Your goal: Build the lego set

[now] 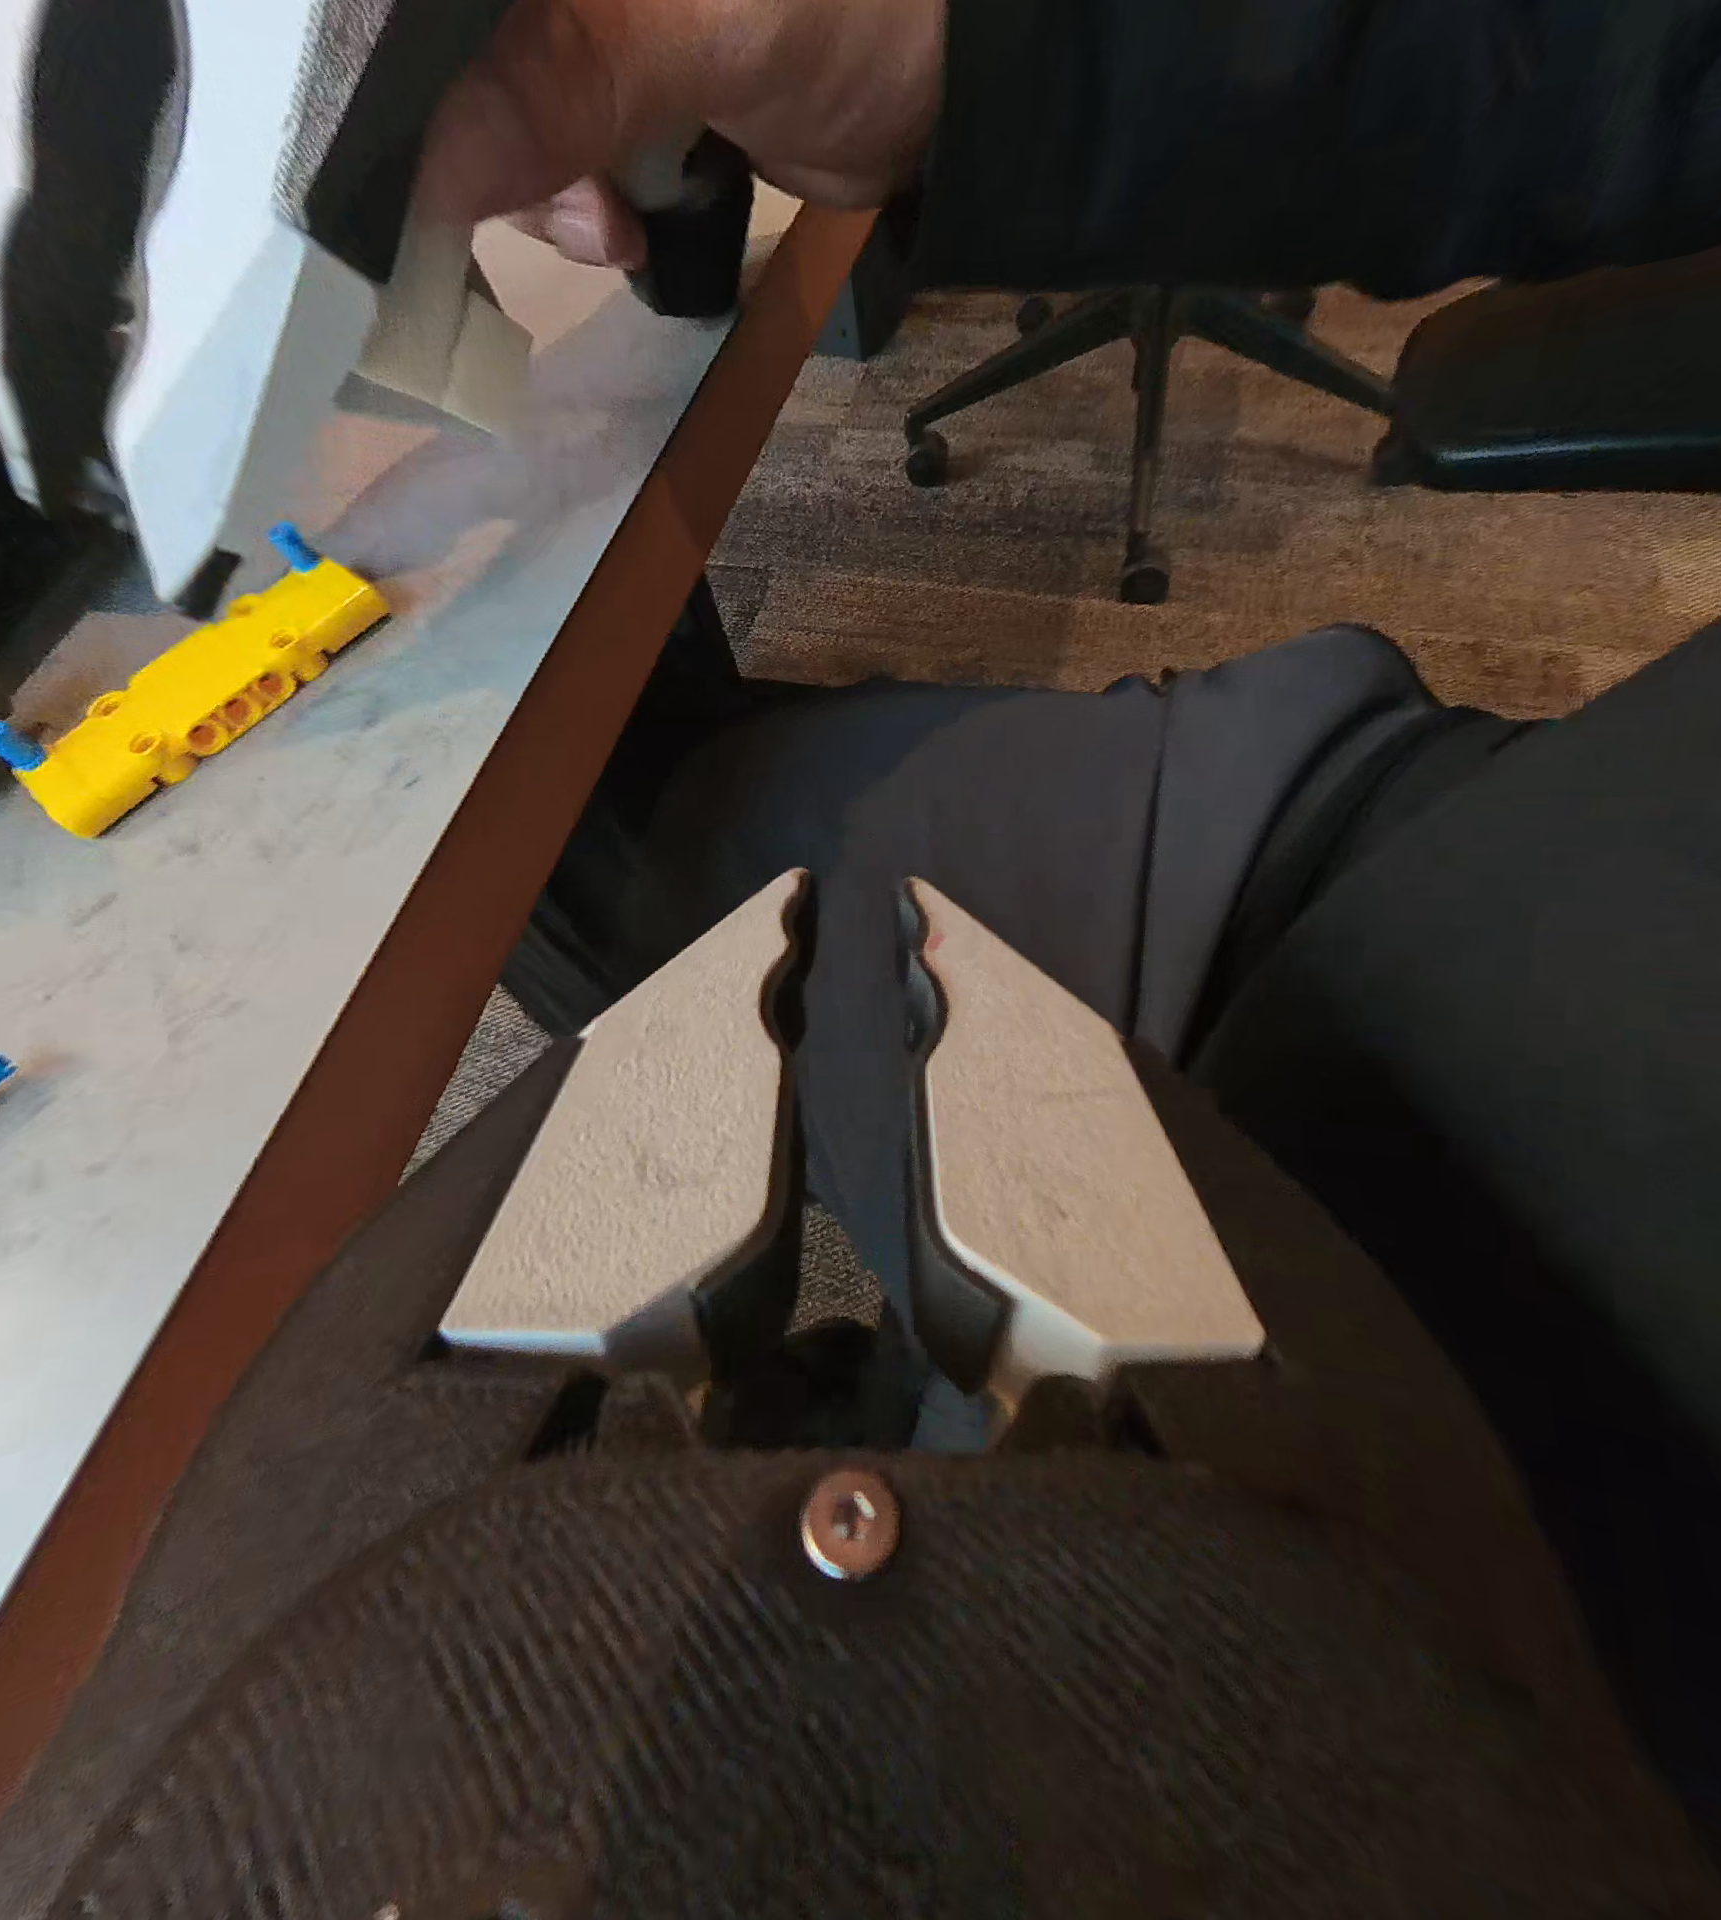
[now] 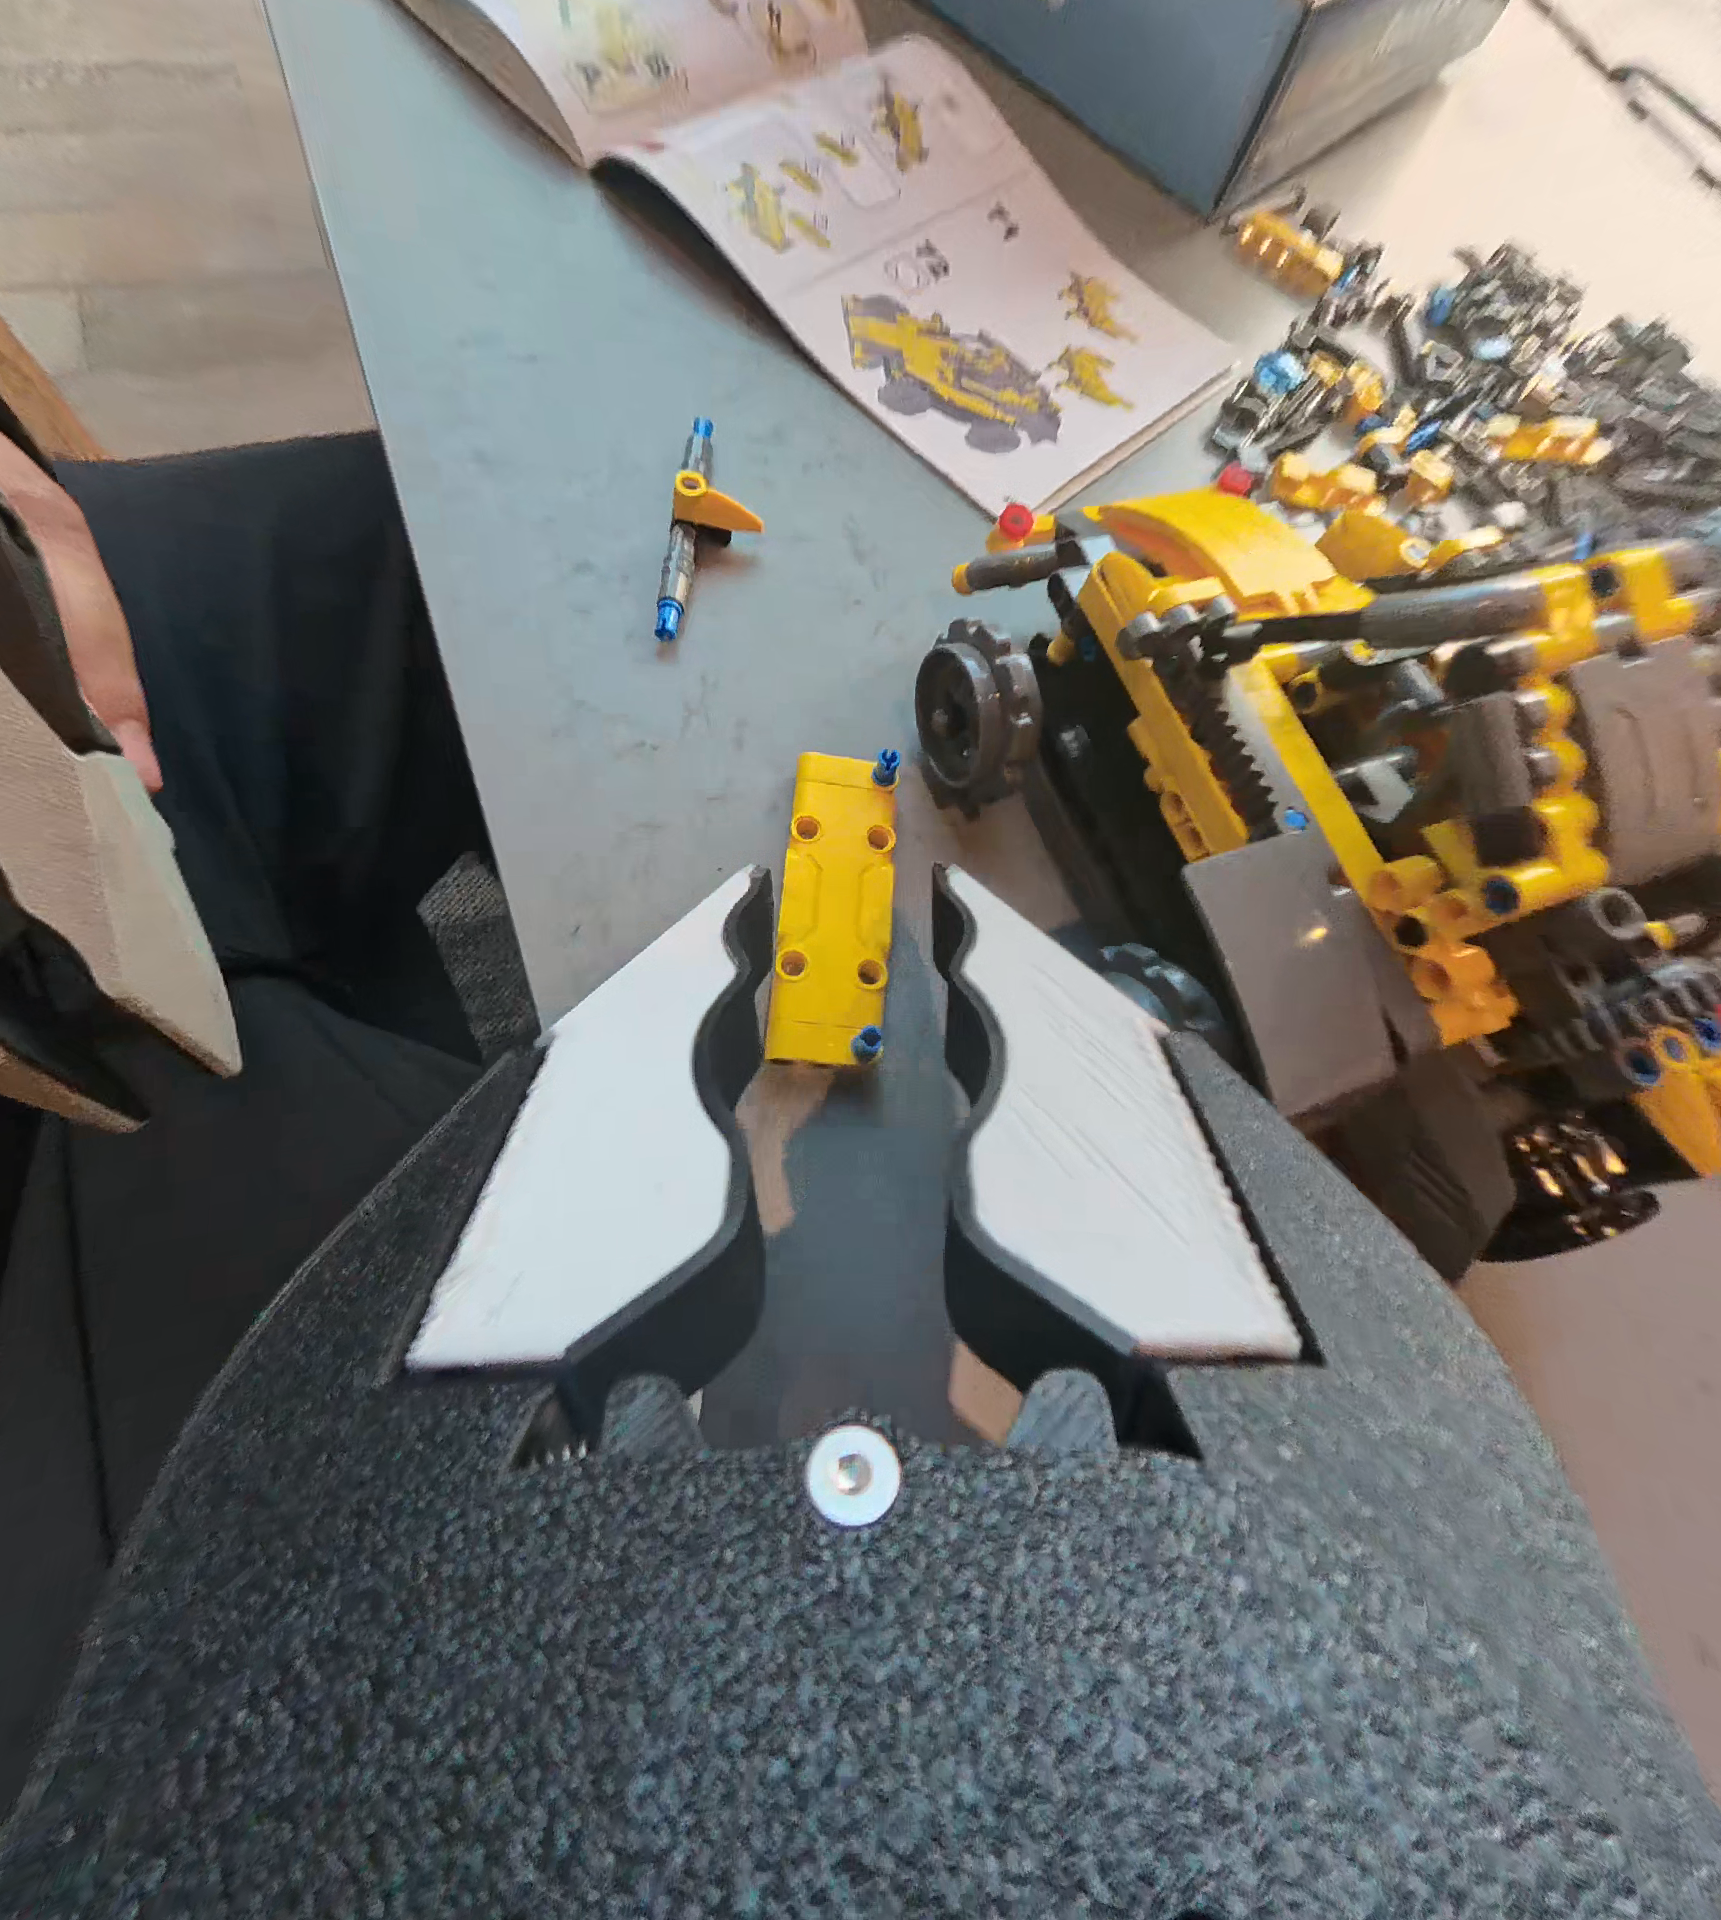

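Table: the big grey table with a brown edge [image 2: 544,436] held all the toy parts, spread out within reach.
Digger: the half-built yellow and black toy brick digger [image 2: 1355,831] sat at the right, with loose parts beyond it.
Book: the open picture booklet [image 2: 897,239] lay at the far side.
Panel: the flat yellow brick panel with blue pins [image 2: 832,914] lay flat, near the digger's wheel.
Right gripper [image 2: 851,883]: partly open, empty, with the panel seen between its tips; touching or not, I could not tell.
Left gripper [image 1: 856,894]: a thin gap, empty, off the table over a dark lap.
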The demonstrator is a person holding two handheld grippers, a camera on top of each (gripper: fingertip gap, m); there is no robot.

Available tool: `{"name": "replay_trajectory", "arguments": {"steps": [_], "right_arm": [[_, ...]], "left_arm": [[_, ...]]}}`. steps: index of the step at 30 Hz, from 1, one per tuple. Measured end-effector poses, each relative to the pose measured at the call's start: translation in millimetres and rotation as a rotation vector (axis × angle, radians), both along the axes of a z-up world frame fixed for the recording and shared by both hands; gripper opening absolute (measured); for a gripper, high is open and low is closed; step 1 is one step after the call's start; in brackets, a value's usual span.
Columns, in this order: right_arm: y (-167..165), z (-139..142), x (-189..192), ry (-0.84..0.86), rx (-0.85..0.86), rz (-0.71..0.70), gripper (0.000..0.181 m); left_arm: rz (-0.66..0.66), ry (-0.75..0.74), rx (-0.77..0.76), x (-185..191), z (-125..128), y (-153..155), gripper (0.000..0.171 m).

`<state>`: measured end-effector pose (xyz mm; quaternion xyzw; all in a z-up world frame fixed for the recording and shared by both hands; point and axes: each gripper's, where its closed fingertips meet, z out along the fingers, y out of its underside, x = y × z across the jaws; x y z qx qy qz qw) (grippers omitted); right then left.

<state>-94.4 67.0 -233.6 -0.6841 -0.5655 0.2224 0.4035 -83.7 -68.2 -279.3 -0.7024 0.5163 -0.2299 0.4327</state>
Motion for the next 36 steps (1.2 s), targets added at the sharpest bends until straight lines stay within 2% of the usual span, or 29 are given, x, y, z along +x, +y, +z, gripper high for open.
{"name": "replay_trajectory", "arguments": {"steps": [4, 8, 13, 16, 21, 24, 25, 28, 31, 36], "right_arm": [[9, 22, 9, 0.129, 0.085, -0.026, 0.035], [33, 43, 27, 0.271, 0.108, -0.141, 0.041], [56, 54, 48, 0.387, 0.101, -0.261, 0.050], [65, 62, 57, 0.440, 0.135, -0.317, 0.049], [71, 52, 55, 0.352, 0.160, -0.355, 0.049], [70, 42, 48, 0.274, 0.173, -0.334, 0.045], [69, 44, 48, 0.277, 0.193, -0.334, 0.042], [71, 46, 51, 0.277, 0.220, -0.359, 0.045], [69, 52, 53, 0.304, 0.257, -0.363, 0.045], [66, 59, 56, 0.363, 0.249, -0.351, 0.046]], "left_arm": [[-0.048, 0.001, -0.016, 12, -1, 0, 0.012], [-0.066, -0.029, -0.019, 17, 4, 3, 0.012], [-0.059, 0.000, -0.034, -5, -7, 8, 0.015], [-0.041, -0.033, -0.059, -13, 0, 12, 0.015], [-0.095, -0.003, -0.084, -27, -8, 18, 0.008], [-0.143, -0.030, -0.122, -26, -2, 16, 0.010], [-0.144, -0.025, -0.110, -27, -1, 17, 0.010], [-0.148, -0.016, -0.064, -27, 3, 23, 0.013], [-0.148, -0.007, -0.084, -24, -3, 20, 0.012], [-0.119, 0.019, -0.029, -17, -3, 16, 0.011]]}}
